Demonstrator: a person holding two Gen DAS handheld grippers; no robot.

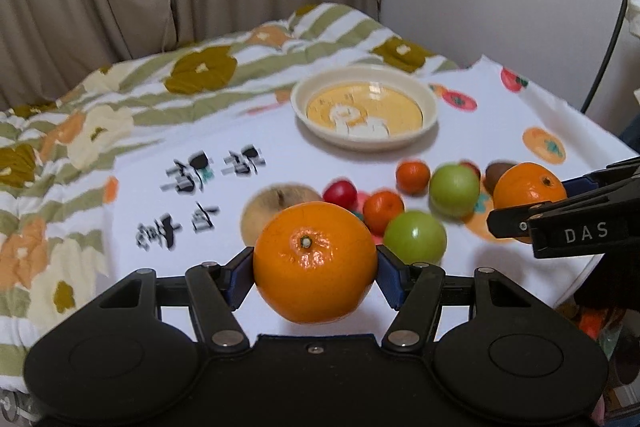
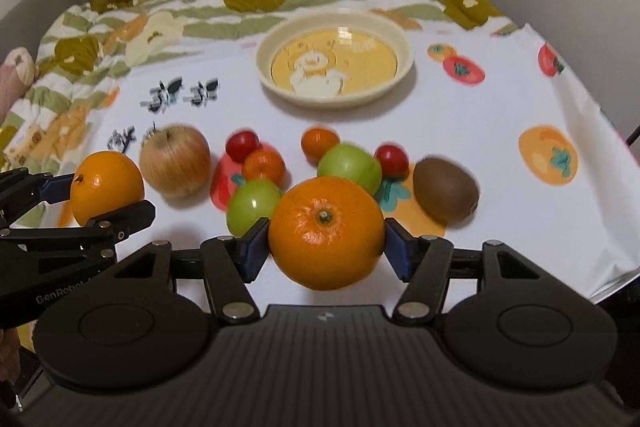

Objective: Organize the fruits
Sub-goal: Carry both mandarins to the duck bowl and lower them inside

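Nearest the lens in each wrist view is a black gripper body; the right gripper [image 1: 520, 223] carries white letters "DAS" on its side in the left view, and the left gripper [image 2: 108, 215] shows "GenRobot" partly legible in the right view. On the white fruit-print cloth [image 2: 460, 131] black brush-style characters are printed, too blurred to read. Beyond the fruit sits a cream dish [image 2: 336, 61] with a yellow cartoon floor. Left jaws are spread about an orange's width and pinch a large orange [image 1: 315, 262] between blue pads, stem toward the camera, lifted above the cloth. Right jaws likewise clamp a second orange [image 2: 326, 233], stem forward. Between the grippers and the dish lie a tan apple [image 2: 175, 159], a kiwi [image 2: 445, 188], two green apples [image 2: 349, 165] [image 2: 254, 205], two small tangerines [image 2: 264, 167] [image 2: 319, 144] and two red cherry tomatoes [image 2: 241, 145] [image 2: 392, 159], close together.
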